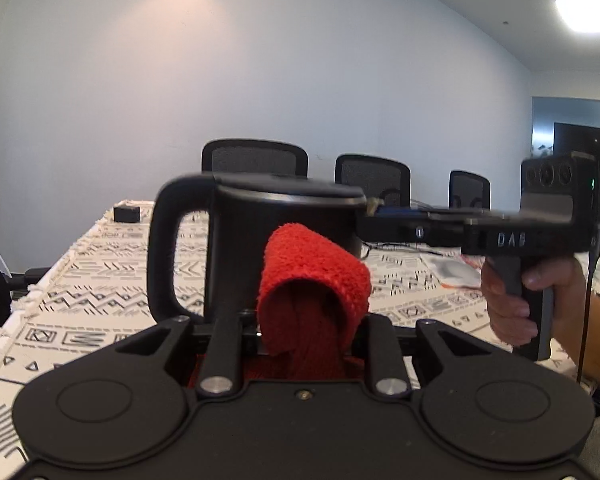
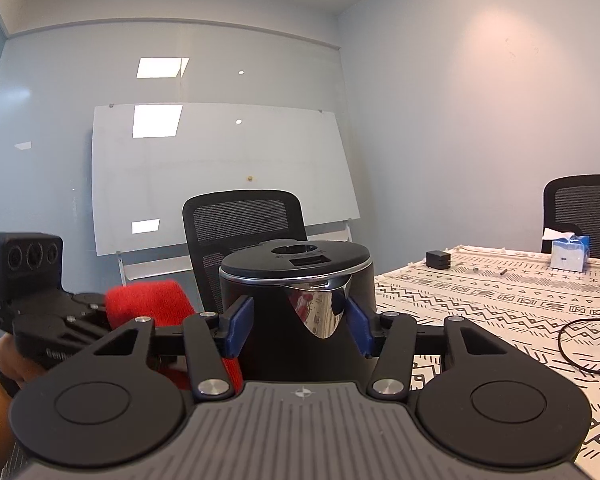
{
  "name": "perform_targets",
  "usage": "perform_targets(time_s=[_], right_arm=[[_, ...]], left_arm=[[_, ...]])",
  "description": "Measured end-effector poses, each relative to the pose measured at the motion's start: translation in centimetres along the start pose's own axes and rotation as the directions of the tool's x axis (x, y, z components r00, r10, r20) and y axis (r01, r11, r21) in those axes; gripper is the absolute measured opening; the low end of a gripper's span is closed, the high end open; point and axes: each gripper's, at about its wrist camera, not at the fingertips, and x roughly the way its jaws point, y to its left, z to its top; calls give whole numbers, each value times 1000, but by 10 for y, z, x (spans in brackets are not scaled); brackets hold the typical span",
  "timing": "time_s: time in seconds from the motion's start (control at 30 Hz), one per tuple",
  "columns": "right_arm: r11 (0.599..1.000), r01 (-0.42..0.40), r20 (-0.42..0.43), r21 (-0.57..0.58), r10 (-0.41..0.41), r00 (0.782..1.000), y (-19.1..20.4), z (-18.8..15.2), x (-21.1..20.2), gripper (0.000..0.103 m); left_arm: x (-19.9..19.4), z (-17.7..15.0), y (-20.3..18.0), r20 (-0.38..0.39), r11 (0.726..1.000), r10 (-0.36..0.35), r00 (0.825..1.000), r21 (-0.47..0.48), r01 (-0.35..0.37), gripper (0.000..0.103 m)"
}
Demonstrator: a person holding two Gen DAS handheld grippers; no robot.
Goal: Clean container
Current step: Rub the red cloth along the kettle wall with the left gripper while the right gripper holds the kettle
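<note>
1. Red terry cloth (image 1: 314,280), rolled into a loose tube, is pinched in our left gripper (image 1: 300,336) and pressed against the side wall of the black cylindrical electric kettle with a loop handle and flat lid (image 1: 260,236). The fingers are narrowed on the bunched fabric.

2. Our right gripper (image 2: 300,320) clamps the kettle body from the spout side, its blue pads (image 2: 242,320) set on either side of the polished steel spout (image 2: 320,308). The kettle looks raised off the white tablecloth with black geometric print (image 2: 500,304), though its base is hidden in both views, so we say that with caution.

3. Risk one: the kettle wall is smooth and round, and the pads touch only a narrow band. Sideways pressure from wiping could twist the kettle in our hold or push it out.

4. Risk two: the cloth is gripped at its bunched end only. Dragged hard over the wall, it could pull free or unroll, leaving bare fingers scraping the surface.

5. Risk three: the two grippers work close together; a wide stroke toward the spout could knock the left against the right.

6. A thin black cable loop (image 2: 588,344) lies on the table well apart from the kettle, and would matter only if we set the kettle down there.
</note>
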Motion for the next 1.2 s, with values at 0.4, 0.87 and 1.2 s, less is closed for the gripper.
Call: perform_targets(time_s=[0.4, 0.87, 1.2], right_arm=[[1000, -8, -3, -2, 8, 1000, 0, -2, -3, 46], [1000, -15, 25, 2, 15, 1000, -11, 3, -10, 33], [997, -49, -20, -51, 48, 999, 14, 7, -6, 33]], left_arm=[[12, -12, -7, -39, 1000, -15, 999, -27, 14, 27], [-1, 6, -3, -8, 999, 48, 999, 23, -48, 27], [-11, -5, 23, -31, 991, 129, 991, 34, -128, 27]])
